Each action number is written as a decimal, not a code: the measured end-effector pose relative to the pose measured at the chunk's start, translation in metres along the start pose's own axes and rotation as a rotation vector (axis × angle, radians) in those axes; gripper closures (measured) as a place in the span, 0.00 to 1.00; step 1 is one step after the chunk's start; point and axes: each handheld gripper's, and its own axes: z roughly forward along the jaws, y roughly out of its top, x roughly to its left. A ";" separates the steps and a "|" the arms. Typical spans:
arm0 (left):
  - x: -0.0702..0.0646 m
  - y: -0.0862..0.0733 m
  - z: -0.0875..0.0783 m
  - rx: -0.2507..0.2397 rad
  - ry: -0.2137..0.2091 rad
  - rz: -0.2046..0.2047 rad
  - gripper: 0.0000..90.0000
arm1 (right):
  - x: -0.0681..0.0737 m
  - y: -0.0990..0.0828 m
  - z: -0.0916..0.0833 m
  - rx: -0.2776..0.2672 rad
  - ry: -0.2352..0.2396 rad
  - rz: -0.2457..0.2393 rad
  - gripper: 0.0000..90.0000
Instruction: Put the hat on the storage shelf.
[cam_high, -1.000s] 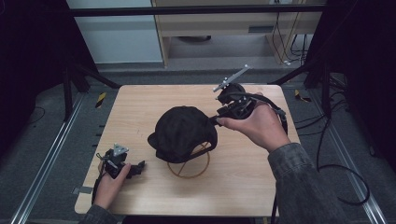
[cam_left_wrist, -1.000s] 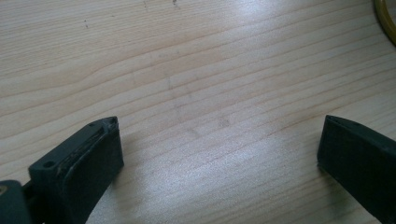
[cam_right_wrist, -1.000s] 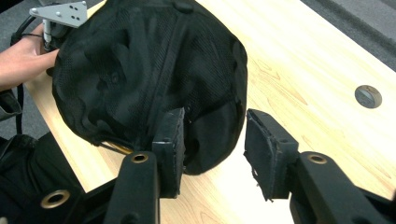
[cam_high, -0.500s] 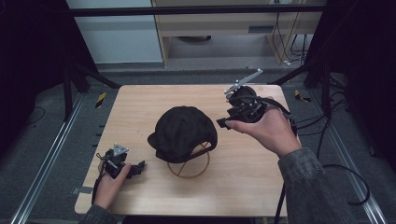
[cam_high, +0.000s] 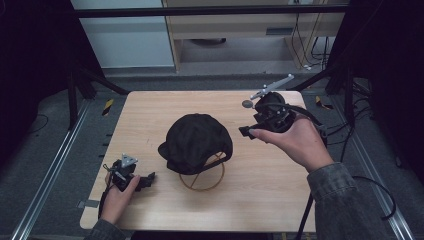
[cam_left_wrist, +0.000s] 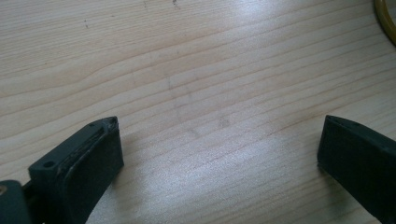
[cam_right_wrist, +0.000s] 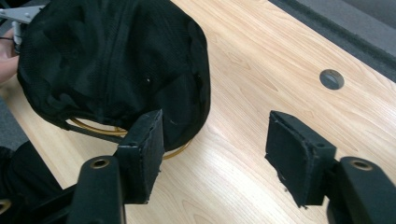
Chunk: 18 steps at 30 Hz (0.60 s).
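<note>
A black cap (cam_high: 196, 140) sits in the middle of the high view, draped over a round yellow wire stand (cam_high: 202, 176) so that its crown keeps its shape and its underside is lifted off the table (cam_high: 150, 110). The stand's ring shows below and to the right of the cap, resting flat on the wood.

The right tongs (cam_high: 247, 132) hang just right of the cap, centre-right of the frame, tips aimed at it but apart from it. Their jaws have just been opening and stand wide with nothing between them; in the right gripper view only bare wood lies in the gap, and the cap sits upper left beyond the left jaw. By the look of it, the cap is left sitting on the stand on its own.

The left tongs (cam_high: 148, 177) rest low at the lower left of the high view, near the table's front edge and well apart from the cap. Their jaws are wide too, over bare wood in the left gripper view, with a sliver of the yellow ring at the upper right corner. They seem parked out of the way.

Open wood surrounds the cap on every side, most at the upper left and lower right. The table's edges lie well clear of the stand, so a nudge is unlikely to tip it off.
</note>
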 end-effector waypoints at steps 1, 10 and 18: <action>0.000 0.000 0.000 0.000 0.000 0.000 0.00 | 0.000 -0.001 0.000 0.000 -0.003 0.004 0.39; 0.000 0.000 0.000 0.000 0.000 0.000 0.00 | -0.009 -0.010 -0.005 -0.016 -0.034 0.031 0.34; 0.000 0.000 0.000 0.000 0.000 0.000 0.00 | -0.018 -0.019 -0.007 -0.029 -0.069 0.067 0.27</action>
